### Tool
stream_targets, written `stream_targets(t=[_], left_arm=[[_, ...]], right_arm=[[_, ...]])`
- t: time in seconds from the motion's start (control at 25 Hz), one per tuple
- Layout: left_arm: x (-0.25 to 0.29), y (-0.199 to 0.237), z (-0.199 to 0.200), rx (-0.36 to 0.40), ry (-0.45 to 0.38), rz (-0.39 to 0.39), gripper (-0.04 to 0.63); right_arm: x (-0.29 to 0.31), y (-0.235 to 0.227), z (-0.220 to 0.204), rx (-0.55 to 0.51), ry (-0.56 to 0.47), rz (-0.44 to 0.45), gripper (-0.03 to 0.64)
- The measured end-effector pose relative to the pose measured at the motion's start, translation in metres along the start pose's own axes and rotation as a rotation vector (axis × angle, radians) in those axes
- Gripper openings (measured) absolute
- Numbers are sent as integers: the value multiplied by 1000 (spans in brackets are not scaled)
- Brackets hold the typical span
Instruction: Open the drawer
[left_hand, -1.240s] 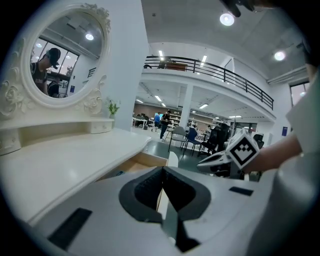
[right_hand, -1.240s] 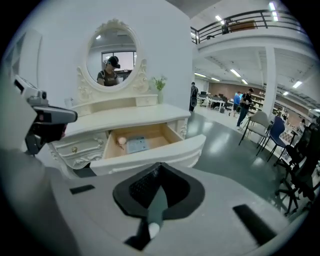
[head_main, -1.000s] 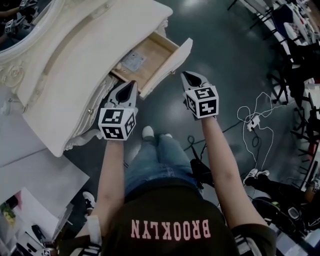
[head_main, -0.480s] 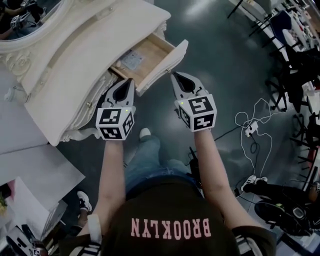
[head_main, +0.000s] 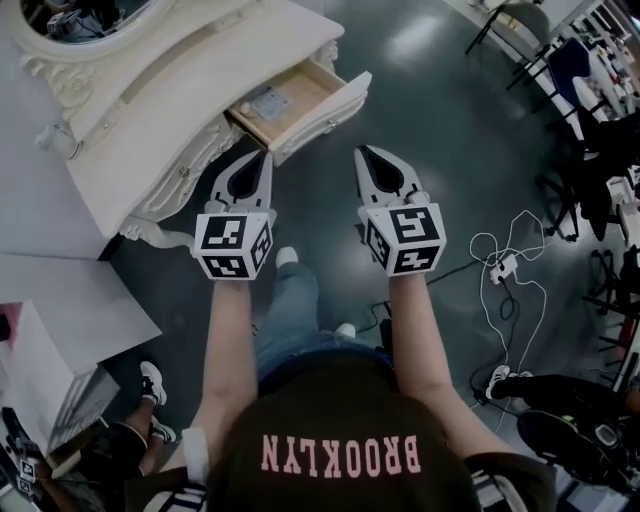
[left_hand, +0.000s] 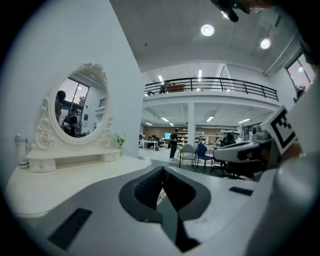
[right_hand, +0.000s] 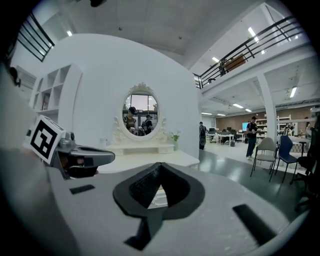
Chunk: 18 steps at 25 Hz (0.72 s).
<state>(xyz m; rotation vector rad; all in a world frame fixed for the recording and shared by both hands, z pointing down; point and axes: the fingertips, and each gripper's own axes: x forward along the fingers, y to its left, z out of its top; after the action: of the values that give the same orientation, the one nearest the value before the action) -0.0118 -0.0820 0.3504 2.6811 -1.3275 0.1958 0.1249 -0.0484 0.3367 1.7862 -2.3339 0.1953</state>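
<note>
- at the upper left of the head view, the cream dressing table (head_main: 130, 150) stands on the dark floor (head_main: 440, 110), with its oval mirror (head_main: 88, 14) at the back.
- the drawer (head_main: 305, 95) at the table's near end is pulled out and open, wooden bottom showing.
- your left gripper (head_main: 263, 158) is held in the air near the drawer front. its jaws are pressed together with nothing between them.
- your right gripper (head_main: 362, 153) is beside it over the floor, clear of the drawer. its jaws are also closed tip to tip and empty.
- a white cable (head_main: 505, 262) lies looped on the floor to your right.
- a small flat grey item (head_main: 268, 101) lies inside the drawer.
</note>
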Motion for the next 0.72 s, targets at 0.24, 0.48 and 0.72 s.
stream_targets(t=[0.24, 0.48, 0.72], left_arm=[[-55, -37, 22, 11, -64, 40, 5], [-96, -62, 41, 31, -113, 90, 5], [-102, -46, 66, 29, -150, 140, 5]], right_arm=[[-60, 25, 12, -59, -52, 47, -2], [-101, 30, 30, -86, -111, 67, -2], [-100, 23, 56, -107, -150, 66, -2]])
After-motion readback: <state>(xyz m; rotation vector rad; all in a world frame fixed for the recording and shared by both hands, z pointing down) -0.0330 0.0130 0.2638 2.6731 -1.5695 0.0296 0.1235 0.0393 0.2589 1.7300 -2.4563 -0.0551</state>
